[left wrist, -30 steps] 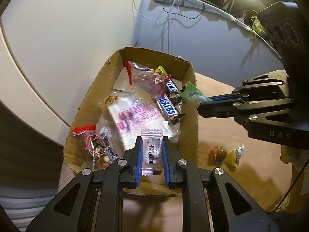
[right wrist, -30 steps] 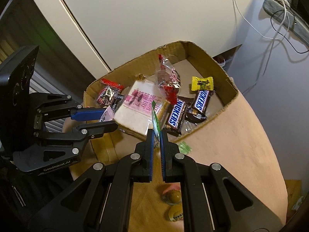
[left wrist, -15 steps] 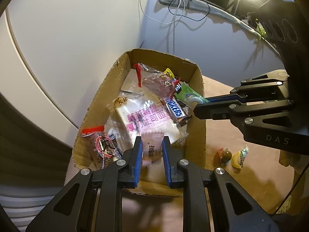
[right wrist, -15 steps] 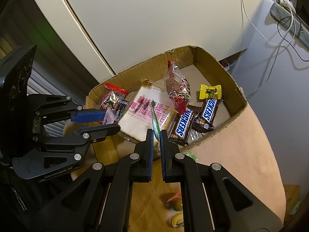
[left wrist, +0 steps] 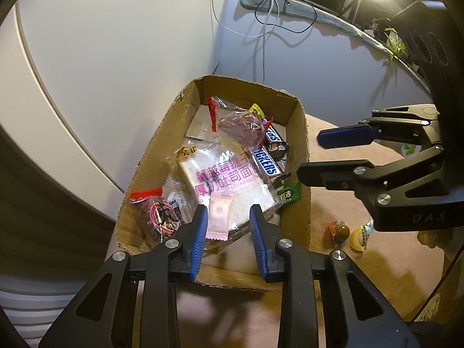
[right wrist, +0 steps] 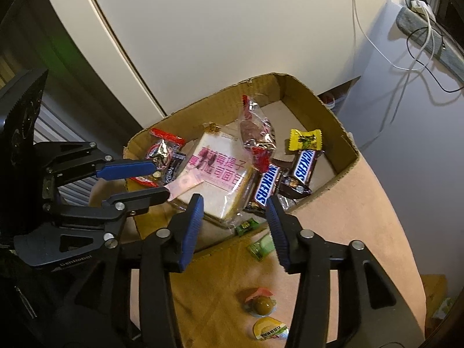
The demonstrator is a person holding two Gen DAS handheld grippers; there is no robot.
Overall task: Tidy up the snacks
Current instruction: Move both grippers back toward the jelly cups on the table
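Both grippers are opening: the left gripper [left wrist: 227, 226] lets its pink candy sachet [left wrist: 218, 221] drop toward the cardboard box [left wrist: 301, 133]; the right gripper [right wrist: 233, 217] releases a green candy [right wrist: 261, 246]. Light, slippery wrappers, best pinched by edges.

Legible text, both wrist views:

- Two chocolate bars [right wrist: 265, 187] [right wrist: 304, 166] in the cardboard box [right wrist: 346, 150]: white block letters on a blue band read "SNICKERS", complete in the right wrist view. In the left wrist view only "CKERS" shows on the nearer bar [left wrist: 265, 162].
- Clear toast packet [left wrist: 229, 182]: large pink Chinese characters, with a small Latin line beneath reading roughly "THICK CUT TOAST"; a printed number near the gold logo, too small to read surely.
- Small green sachet [left wrist: 288, 194]: white Chinese characters, partly visible.
- Right gripper [left wrist: 333, 153] body: "DAS".
- Left gripper [right wrist: 142, 181] body: "GenRobot", last letter cut off.
- Yellow candy [right wrist: 304, 139], jelly cup lid [right wrist: 271, 329]: print unreadable.
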